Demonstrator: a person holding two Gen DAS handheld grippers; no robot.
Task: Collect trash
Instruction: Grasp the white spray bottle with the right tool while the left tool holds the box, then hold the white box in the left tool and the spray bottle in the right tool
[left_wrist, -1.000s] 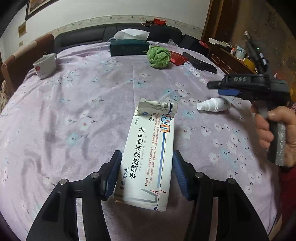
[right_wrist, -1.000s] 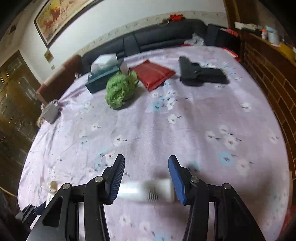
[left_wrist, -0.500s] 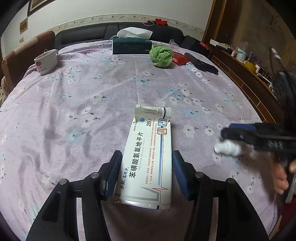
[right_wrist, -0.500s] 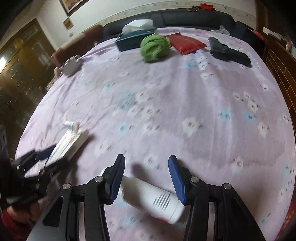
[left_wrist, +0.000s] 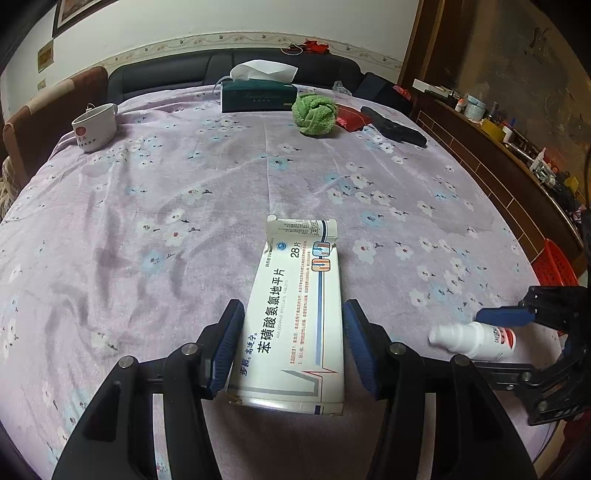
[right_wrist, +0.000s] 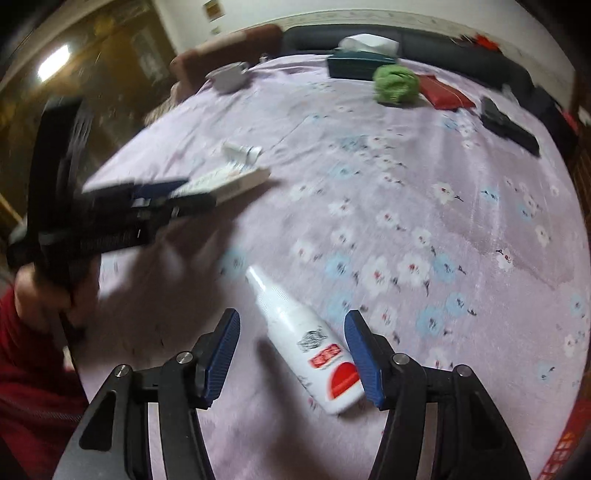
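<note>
The left gripper (left_wrist: 291, 347) clamps a white medicine box (left_wrist: 295, 325) (flap torn open) above the floral tablecloth (left_wrist: 184, 206).

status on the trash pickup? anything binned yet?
Nothing looks binned yet. In hand: the left gripper holds the white cardboard medicine box between its jaws. The right gripper has jaws opening around the white plastic spray bottle with red label, which lies loose on the lilac flowered cloth. A red mesh basket sits past the table edge. Both items are left to drop.

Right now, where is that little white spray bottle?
The white spray bottle lies on the purple flowered cloth between the right gripper's opening jaws, just right of the medicine box.
</note>
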